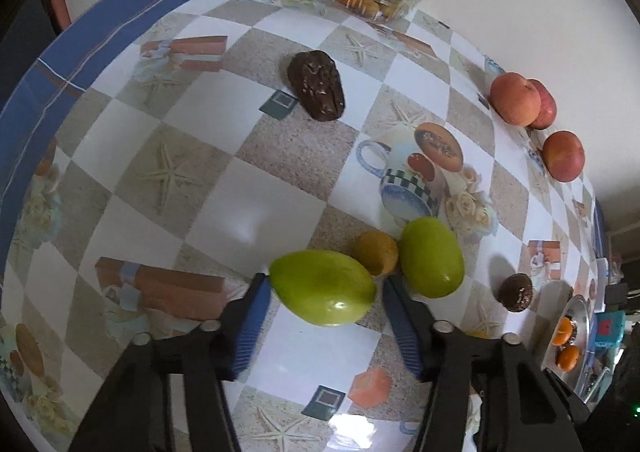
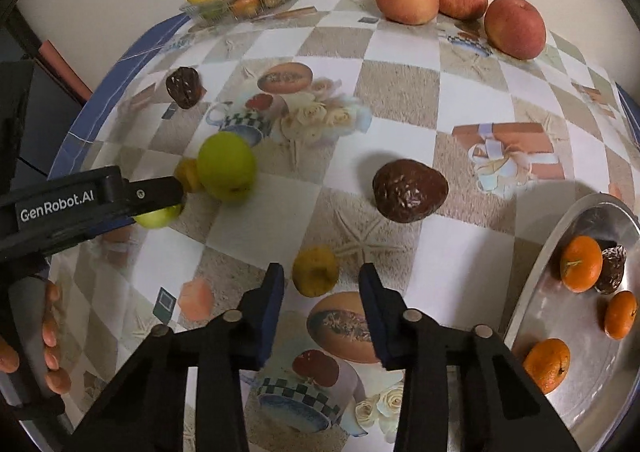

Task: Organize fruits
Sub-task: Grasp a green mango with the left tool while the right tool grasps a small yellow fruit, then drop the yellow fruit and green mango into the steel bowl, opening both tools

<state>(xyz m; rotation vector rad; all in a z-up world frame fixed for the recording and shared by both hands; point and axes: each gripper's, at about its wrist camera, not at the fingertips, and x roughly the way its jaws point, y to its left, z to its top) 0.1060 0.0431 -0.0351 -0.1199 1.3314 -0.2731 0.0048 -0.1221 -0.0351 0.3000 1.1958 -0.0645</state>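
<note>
Two grippers are at work: my left gripper (image 1: 326, 292) brackets the nearer green mango (image 1: 322, 287), left pad touching its end, right pad just clear, so the jaws stand apart. My right gripper (image 2: 322, 284) has its pads either side of a small yellow-brown fruit (image 2: 315, 270) on the checked tablecloth (image 2: 400, 92), not touching it. Three oranges (image 2: 581, 262) lie in the metal tray (image 2: 532, 292) at right.

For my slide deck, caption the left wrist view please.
Left tool brackets a green mango on the patterned tablecloth; kiwi and second mango beside it.
</note>
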